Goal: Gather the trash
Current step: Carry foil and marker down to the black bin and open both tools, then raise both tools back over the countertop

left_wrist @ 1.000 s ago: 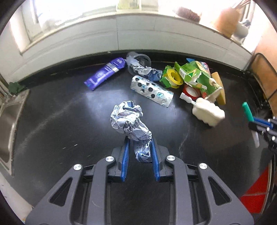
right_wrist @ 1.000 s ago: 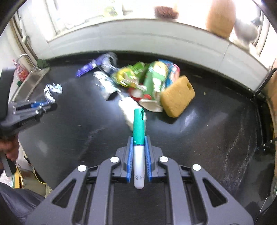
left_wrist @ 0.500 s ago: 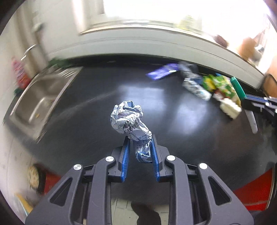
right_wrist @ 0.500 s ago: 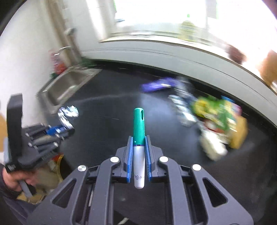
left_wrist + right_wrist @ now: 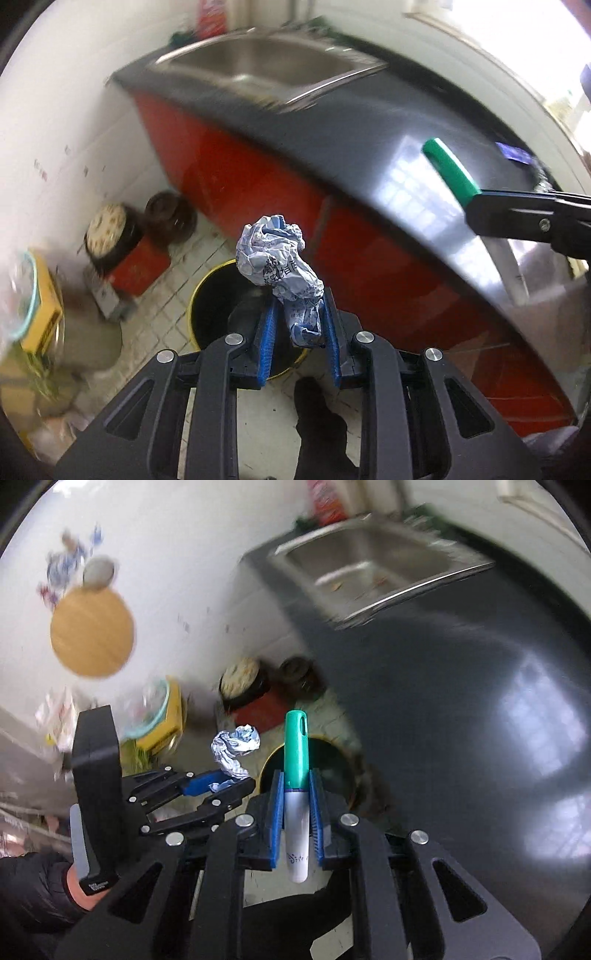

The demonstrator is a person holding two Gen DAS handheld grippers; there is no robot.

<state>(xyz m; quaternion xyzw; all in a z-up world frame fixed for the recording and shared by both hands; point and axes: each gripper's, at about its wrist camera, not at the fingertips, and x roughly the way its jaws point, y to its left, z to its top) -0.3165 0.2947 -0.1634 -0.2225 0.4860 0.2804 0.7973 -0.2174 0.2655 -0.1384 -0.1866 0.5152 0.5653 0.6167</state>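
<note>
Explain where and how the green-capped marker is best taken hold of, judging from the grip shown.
Grip the white barrel of the marker just below its green cap, pads closing from the two long sides. The right gripper holds it so: the shaft is straight and slim, lying along the fingers.

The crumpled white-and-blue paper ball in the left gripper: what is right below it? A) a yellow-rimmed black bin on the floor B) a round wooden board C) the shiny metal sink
A: the crumpled white-and-blue paper ball, pinched in the left gripper, hangs over the yellow-rimmed black bin.
</note>
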